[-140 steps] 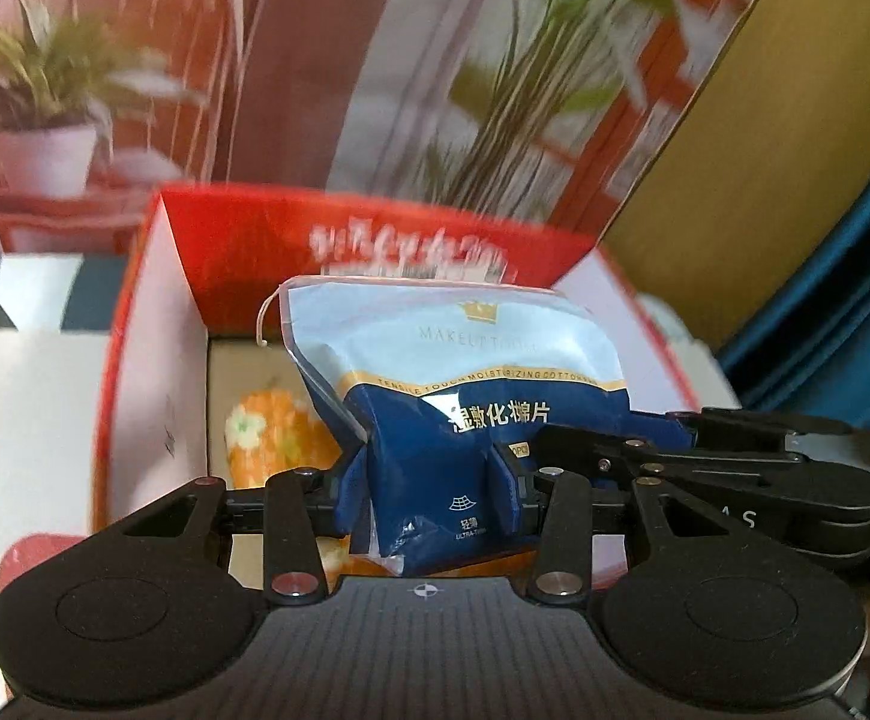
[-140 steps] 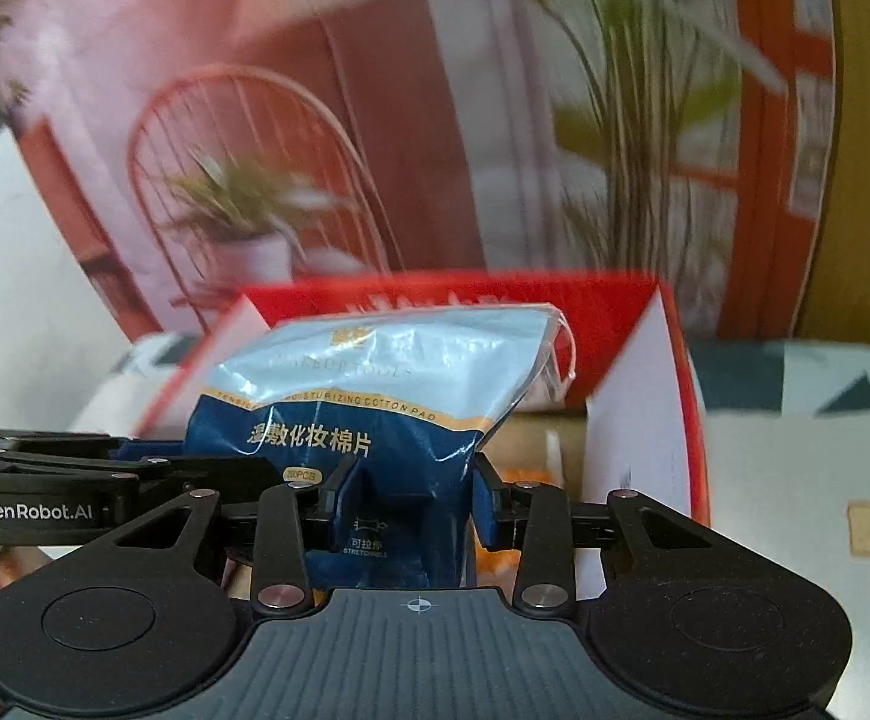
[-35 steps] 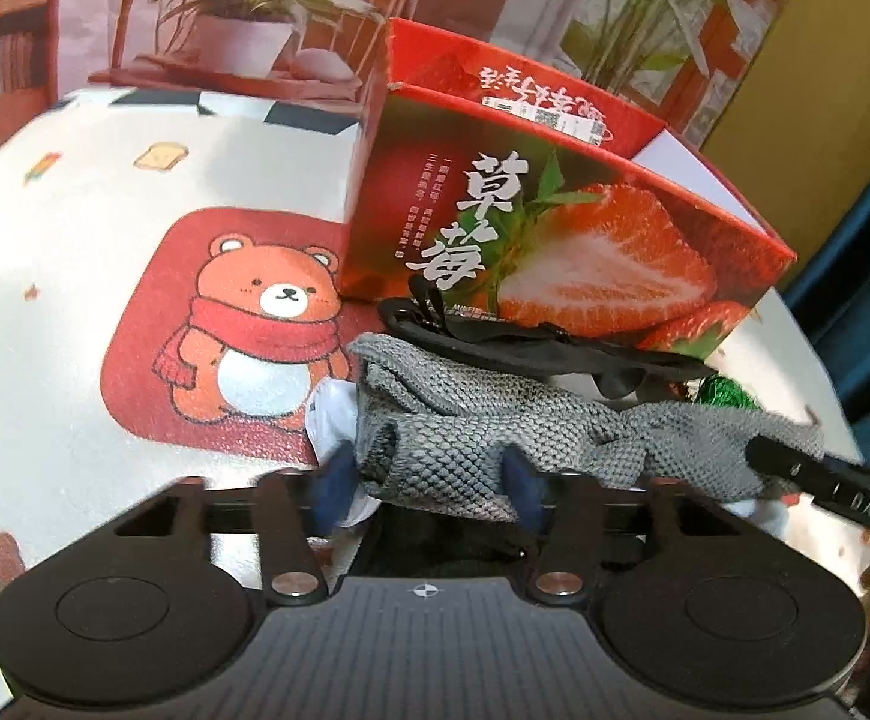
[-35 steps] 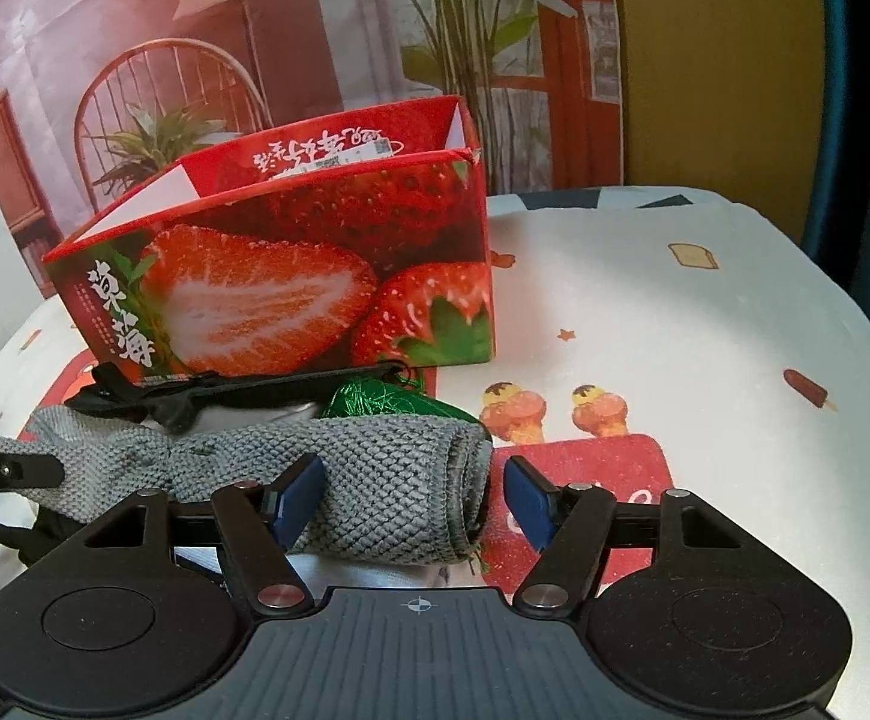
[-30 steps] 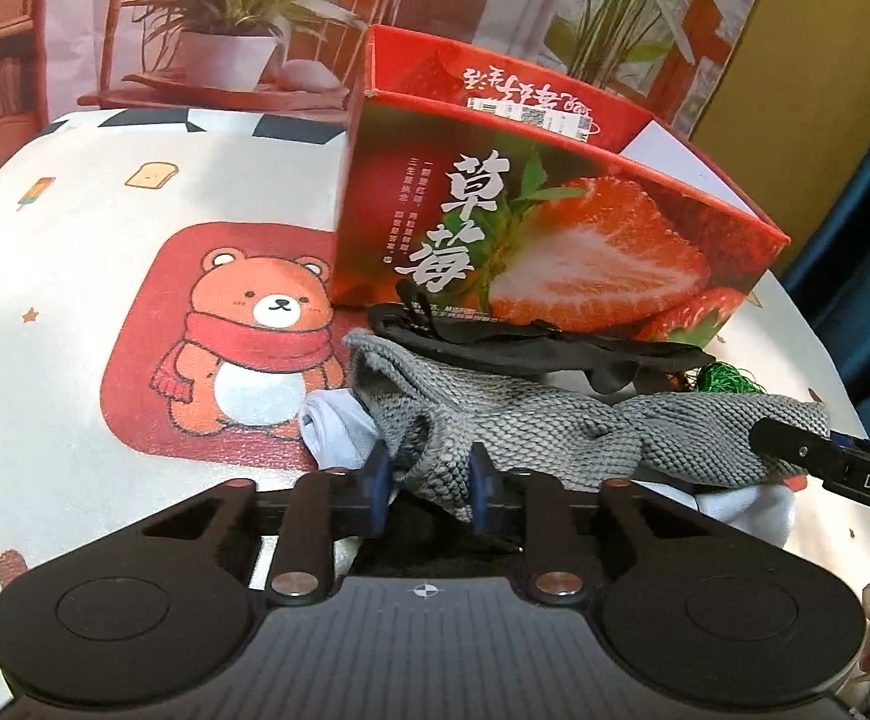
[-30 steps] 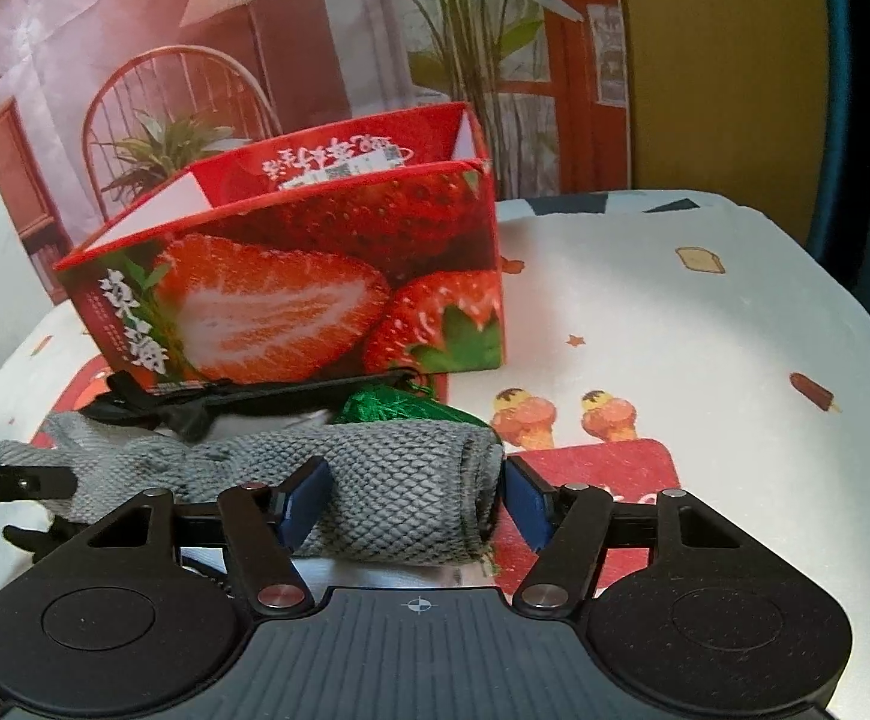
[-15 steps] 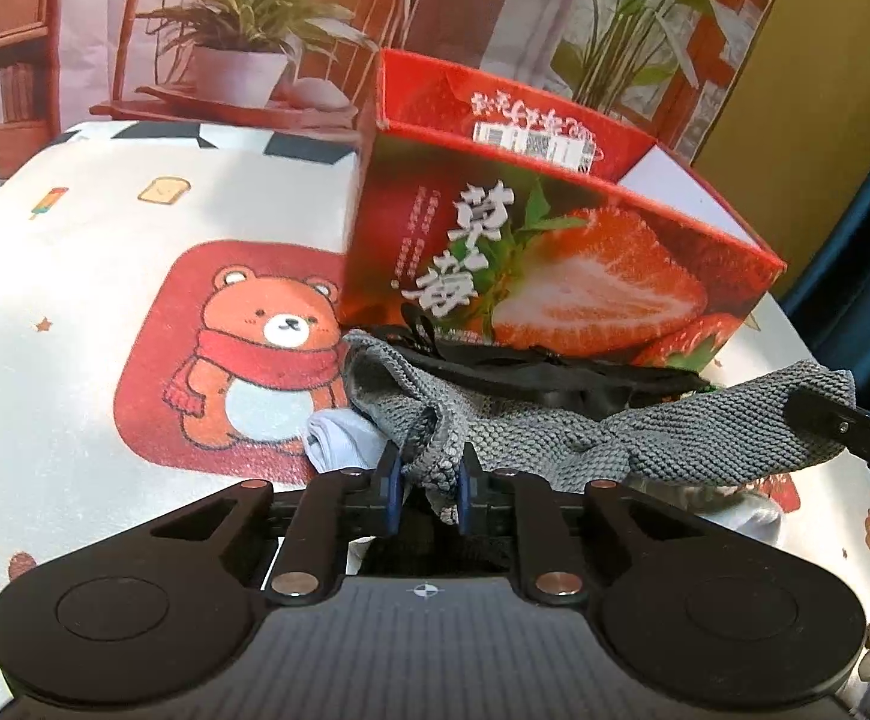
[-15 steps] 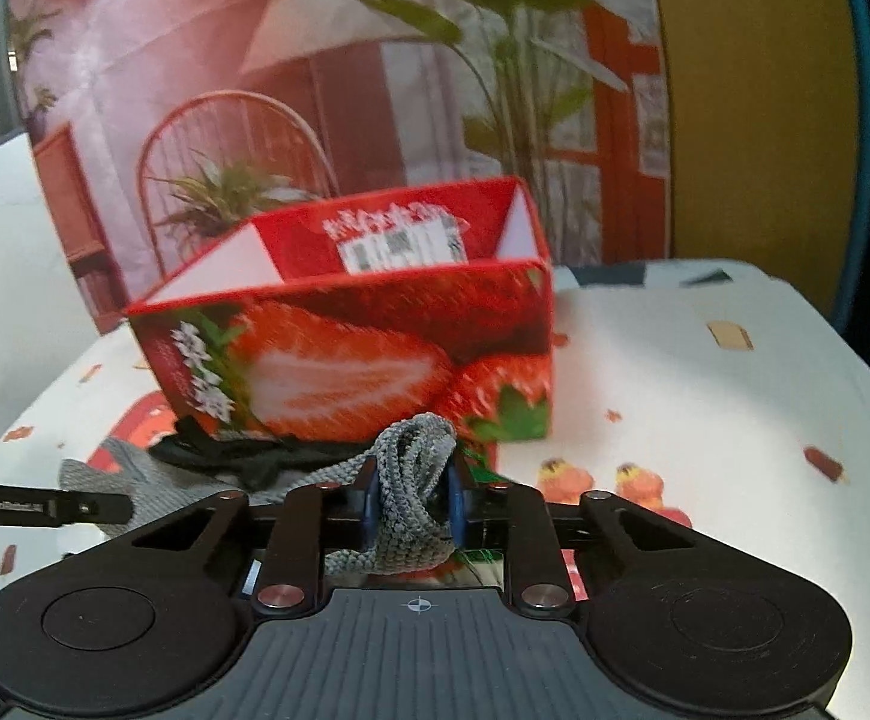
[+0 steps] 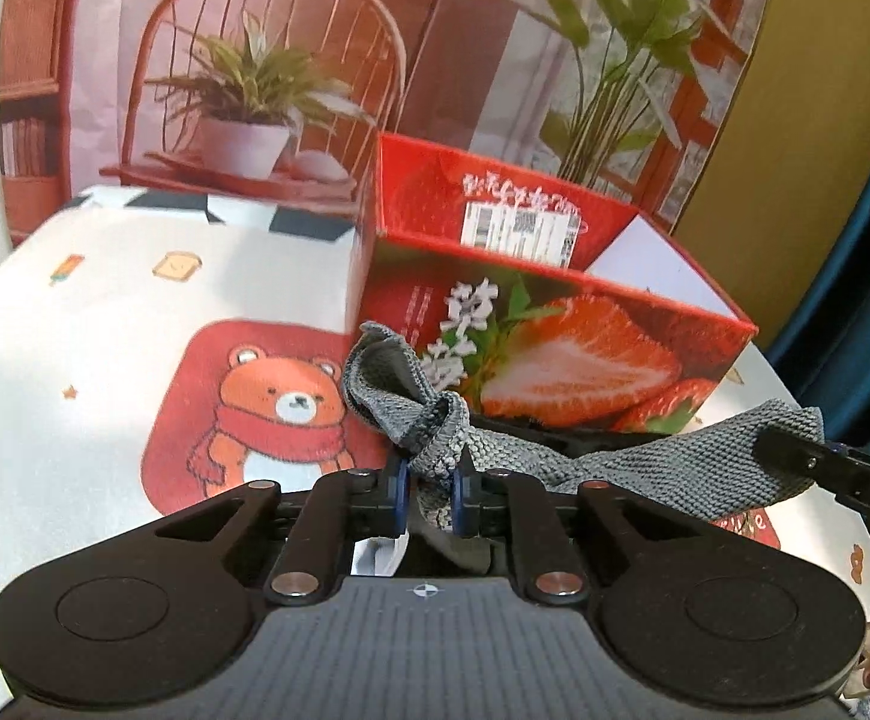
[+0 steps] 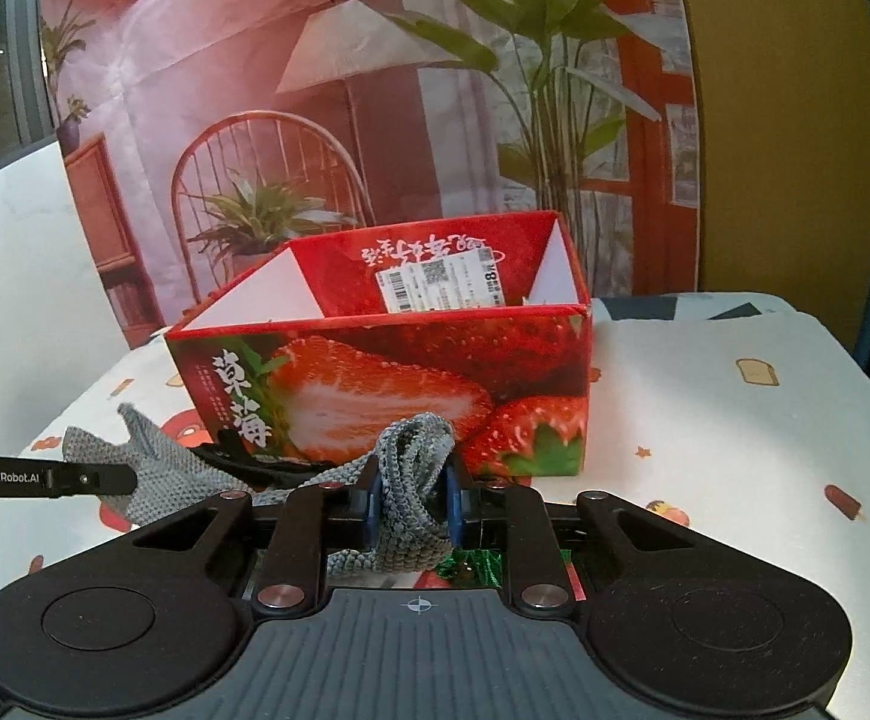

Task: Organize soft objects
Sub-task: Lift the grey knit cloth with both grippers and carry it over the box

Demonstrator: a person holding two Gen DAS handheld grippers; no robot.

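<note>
A grey knitted cloth (image 9: 615, 462) hangs stretched between both grippers, lifted above the table in front of the red strawberry box (image 9: 555, 324). My left gripper (image 9: 429, 495) is shut on the cloth's left end. My right gripper (image 10: 412, 507) is shut on the cloth's right end (image 10: 411, 480). The open-topped box (image 10: 387, 372) stands just behind the cloth. The right gripper's finger shows at the right of the left wrist view (image 9: 843, 468). The left gripper's finger shows at the left of the right wrist view (image 10: 45, 477).
A black soft item (image 10: 243, 459) lies at the foot of the box. A green foil object (image 10: 465, 567) and a white item (image 9: 378, 555) lie under the grippers. The tablecloth (image 9: 105, 360) has a bear print. A printed backdrop stands behind.
Both grippers closed on the ends of the grey cloth and raised it off the pile toward the height of the box. Earlier they held a blue cotton-pad bag over the box.
</note>
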